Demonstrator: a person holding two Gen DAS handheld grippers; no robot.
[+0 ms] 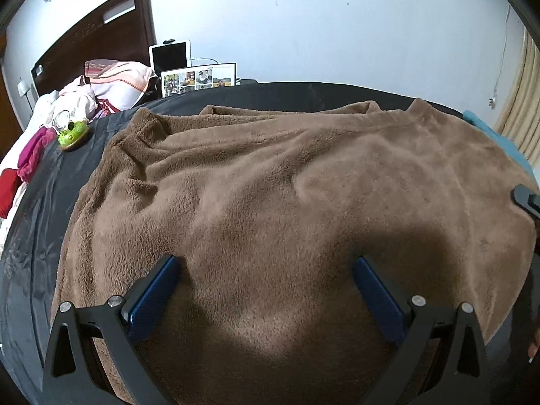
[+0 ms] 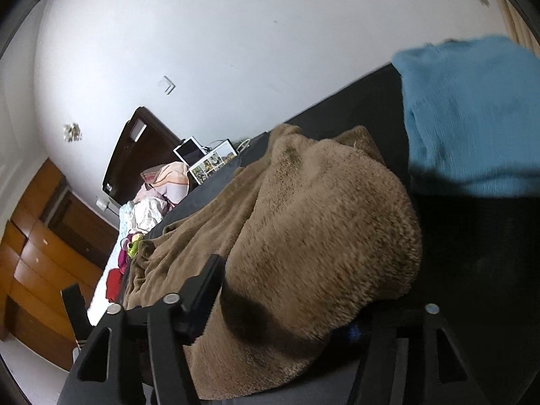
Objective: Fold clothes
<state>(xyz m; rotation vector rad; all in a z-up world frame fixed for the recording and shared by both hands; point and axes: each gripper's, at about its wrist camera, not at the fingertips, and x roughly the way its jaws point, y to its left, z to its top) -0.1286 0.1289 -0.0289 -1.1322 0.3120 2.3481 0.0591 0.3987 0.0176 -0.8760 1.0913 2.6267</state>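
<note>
A brown fleece garment [image 1: 270,175] lies spread over a black sheet [image 1: 40,209], with its collar at the far side. My left gripper [image 1: 266,266] hovers over its near part, open, with the blue pads wide apart and nothing pinched. In the right wrist view a thick fold of the brown fleece garment [image 2: 320,222] bulges between the fingers of my right gripper [image 2: 287,290]. The jaws stand wide; the left finger [image 2: 206,283] is beside the fold and the right finger is hidden under it. The right gripper's tip [image 1: 526,199] shows at the garment's right edge.
A blue cloth [image 2: 465,111] lies on the sheet to the right of the fleece. On the left are a green toy [image 1: 72,135], red and pink clothes [image 1: 30,155] and pillows [image 1: 114,81]. A tablet [image 1: 170,55] and a picture screen [image 1: 199,79] stand by the wall.
</note>
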